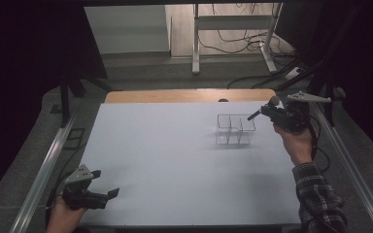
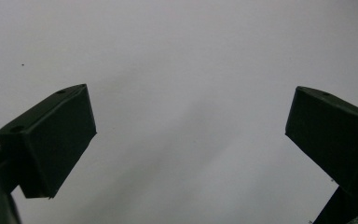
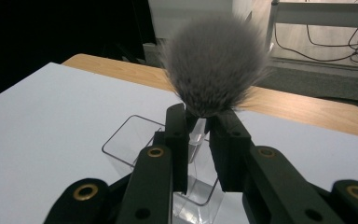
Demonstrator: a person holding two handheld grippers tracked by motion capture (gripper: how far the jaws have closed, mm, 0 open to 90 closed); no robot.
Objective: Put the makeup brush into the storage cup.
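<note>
Gripping a fluffy grey brush just under its bristle head, the right gripper is holding it above and just beside the clear divided organizer, on that box's right-hand side in the high view. The jaws are clamped tight on the thin part below the tuft, with the bristles sticking out past the tips and what looks like a dark handle slanting over the organizer's right compartment.

The main risk, as I am judging it, is the handle missing its compartment: the organizer's walls are transparent and hard to read, so a lowering move could be catching a rim or divider and tipping or pushing the light box across the worktop. The grip is sitting close to the soft bristles, so the brush could also be slipping or swivelling between the jaws.

The left gripper is resting well away from the organizer, at the near left corner, its jaws standing wide apart with nothing between them, so it is offering the box no steadying.
</note>
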